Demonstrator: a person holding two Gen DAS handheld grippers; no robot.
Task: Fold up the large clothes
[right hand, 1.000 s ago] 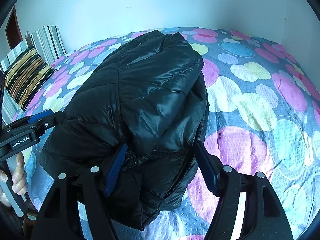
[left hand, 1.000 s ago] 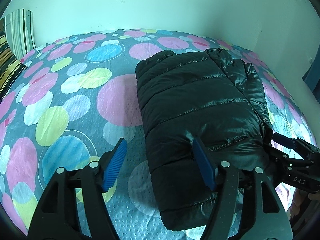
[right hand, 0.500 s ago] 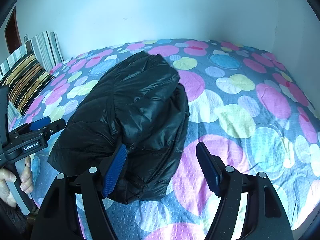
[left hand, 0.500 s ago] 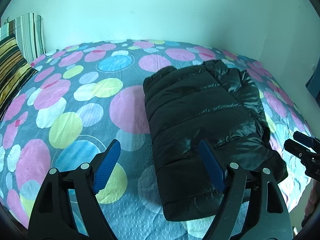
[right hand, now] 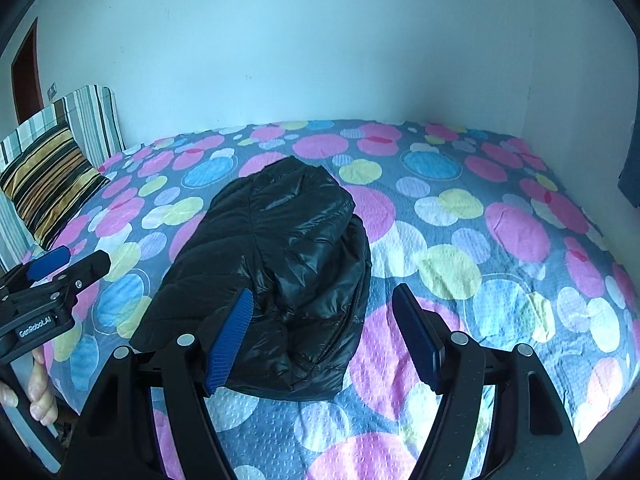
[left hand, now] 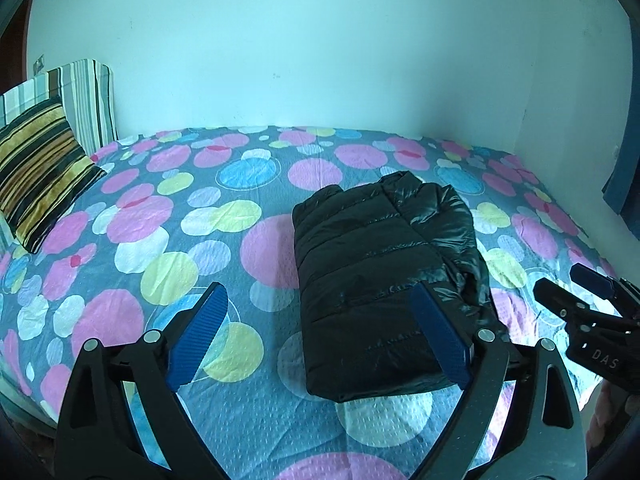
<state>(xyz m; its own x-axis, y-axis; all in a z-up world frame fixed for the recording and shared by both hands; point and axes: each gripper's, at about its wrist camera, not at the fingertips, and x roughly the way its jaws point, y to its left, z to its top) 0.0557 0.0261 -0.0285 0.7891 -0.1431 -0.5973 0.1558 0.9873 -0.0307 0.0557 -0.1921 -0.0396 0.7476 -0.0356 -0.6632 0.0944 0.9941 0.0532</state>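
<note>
Jacket (left hand: 384, 280): one, black, puffy, folded into compact bundle, lying on dotted bedspread (left hand: 168, 248). Pillows: two, striped, far left by wall. Left claw (left hand: 320, 340) above bed, tilted down, jaws wide apart after just opening, empty; jacket ahead, toward its right finger. Right claw (right hand: 324, 336) tilted down, jaws apart, just opening, empty; jacket ahead-left, behind its left finger. Hand (right hand: 38, 396) grips left handle.

Glossy black jacket (left hand: 384, 280), pink-blue-yellow dotted grey bedspread (left hand: 200, 216), striped cushion (left hand: 38, 172)
</note>
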